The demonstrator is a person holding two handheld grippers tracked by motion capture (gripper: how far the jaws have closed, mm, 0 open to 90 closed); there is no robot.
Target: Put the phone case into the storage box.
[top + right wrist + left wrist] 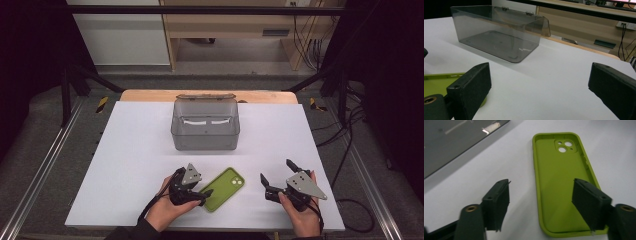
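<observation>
My left gripper (541, 205) straddles the green phone case's (560, 187) near edge, jaws apart, not clamping; my right gripper (278, 176) gapes wide beside it

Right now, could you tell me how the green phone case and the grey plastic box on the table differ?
The green phone case is opaque bright green; the grey plastic box is smoky and see-through. The case lies flat and shallow, hollow side up, while the box stands tall with its hinged lid folded back. The case lies near the left gripper, one jaw over it; the box sits farther back, apart from both grippers. Both rest open and empty on the white table.
</observation>
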